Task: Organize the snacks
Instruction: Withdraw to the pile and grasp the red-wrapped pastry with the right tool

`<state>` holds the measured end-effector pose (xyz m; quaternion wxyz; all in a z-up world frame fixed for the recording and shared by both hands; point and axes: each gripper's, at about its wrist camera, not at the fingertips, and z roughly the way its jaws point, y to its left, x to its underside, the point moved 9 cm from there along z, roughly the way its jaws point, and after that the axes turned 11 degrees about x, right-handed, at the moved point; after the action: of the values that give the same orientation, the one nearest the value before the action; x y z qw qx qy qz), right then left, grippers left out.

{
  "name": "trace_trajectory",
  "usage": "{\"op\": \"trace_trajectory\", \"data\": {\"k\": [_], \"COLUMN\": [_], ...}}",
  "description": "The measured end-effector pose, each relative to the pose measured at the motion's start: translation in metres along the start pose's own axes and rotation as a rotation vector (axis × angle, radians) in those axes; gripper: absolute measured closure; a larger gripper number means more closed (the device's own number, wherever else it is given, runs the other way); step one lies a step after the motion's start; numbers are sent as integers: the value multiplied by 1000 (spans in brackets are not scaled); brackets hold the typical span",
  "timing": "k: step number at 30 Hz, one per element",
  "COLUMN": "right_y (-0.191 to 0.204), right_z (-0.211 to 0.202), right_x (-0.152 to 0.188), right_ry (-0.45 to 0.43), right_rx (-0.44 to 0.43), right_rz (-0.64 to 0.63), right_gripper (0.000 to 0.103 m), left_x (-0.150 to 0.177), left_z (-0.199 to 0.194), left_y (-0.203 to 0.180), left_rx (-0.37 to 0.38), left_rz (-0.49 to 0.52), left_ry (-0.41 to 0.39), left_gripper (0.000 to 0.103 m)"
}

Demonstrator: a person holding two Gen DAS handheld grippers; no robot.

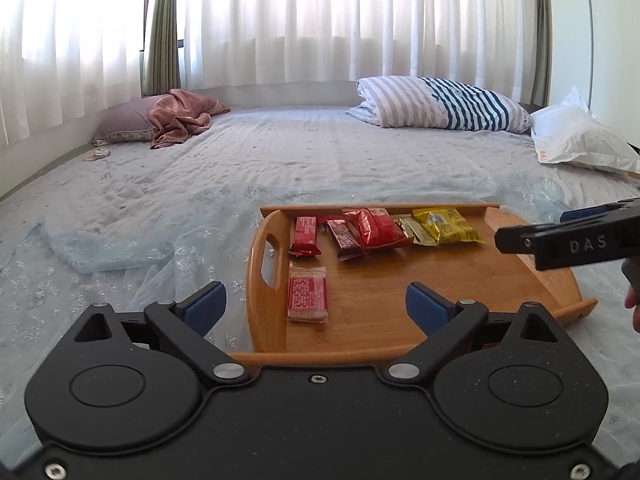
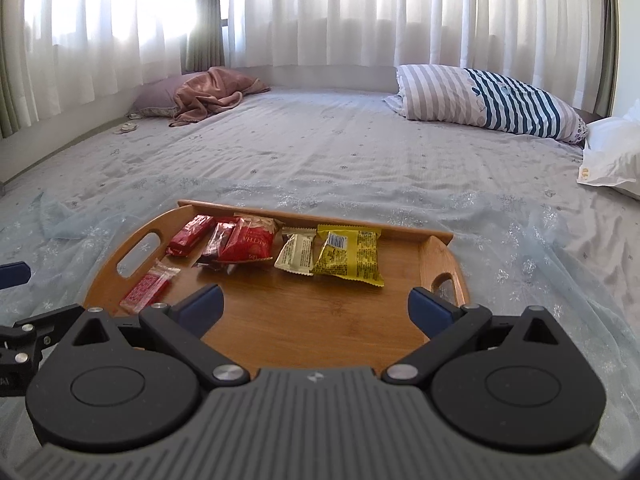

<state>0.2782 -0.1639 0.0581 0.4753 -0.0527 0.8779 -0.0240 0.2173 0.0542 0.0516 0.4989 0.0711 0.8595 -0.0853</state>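
Observation:
A wooden tray (image 1: pixel 400 300) (image 2: pixel 304 320) lies on the bed. Along its far wall lie a red bar (image 1: pixel 306 235) (image 2: pixel 190 234), a dark red bar (image 1: pixel 344 238) (image 2: pixel 218 242), a red packet (image 1: pixel 376 226) (image 2: pixel 250 240), a cream packet (image 1: pixel 414 231) (image 2: pixel 297 255) and a yellow packet (image 1: pixel 446 226) (image 2: pixel 350 256). A clear-wrapped red bar (image 1: pixel 308 298) (image 2: pixel 150 286) lies nearer, by the left handle. My left gripper (image 1: pixel 316 306) is open and empty over the tray's near left part. My right gripper (image 2: pixel 316 308) is open and empty over the tray's near middle; it also shows in the left wrist view (image 1: pixel 560 240).
The tray rests on a sheer blue cloth (image 1: pixel 120 248) (image 2: pixel 540 264) over a grey bedspread. A striped pillow (image 1: pixel 440 104) (image 2: pixel 492 100), a white bag (image 1: pixel 580 140) (image 2: pixel 612 152) and a pink blanket (image 1: pixel 180 116) (image 2: pixel 216 92) lie at the far side, before white curtains.

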Motion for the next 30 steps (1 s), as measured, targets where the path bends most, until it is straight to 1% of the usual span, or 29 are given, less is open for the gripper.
{"op": "trace_trajectory", "data": {"k": [3,7,11,15,20,22,24,26,28,30], "right_y": [3,8,13,25,43,49,54,58,61,61], "right_z": [-14,-28,-44,-58,-73,-76,-77,-76,-72,-68], "right_x": [11,28,45,66,93,103,111,119,127,132], "right_ry": [6,12,26,66,101,121,137,159,173,176], "right_rx": [-59,-61,-82,-163,-215,-239,-252,-258,-256,-238], "right_rz": [-15,-64,-71,-51,-65,-76,-84,-84,-86,-83], "right_gripper": [0,0,0,0,7,11,14,18,21,22], "left_x": [3,9,13,17,27,32,41,52,60,65], "left_z": [-7,-14,-18,-17,-17,-16,-11,-5,0,4], "left_y": [-5,-8,-7,-2,6,8,12,16,20,20], "left_rx": [-2,-4,-16,-22,-33,-22,23,40,4,-50], "left_rz": [18,21,39,25,1,-26,-97,-158,-148,-94], "left_ry": [-1,-1,6,19,44,51,82,104,111,117], "left_gripper": [6,4,2,2,2,2,2,2,3,3]}}
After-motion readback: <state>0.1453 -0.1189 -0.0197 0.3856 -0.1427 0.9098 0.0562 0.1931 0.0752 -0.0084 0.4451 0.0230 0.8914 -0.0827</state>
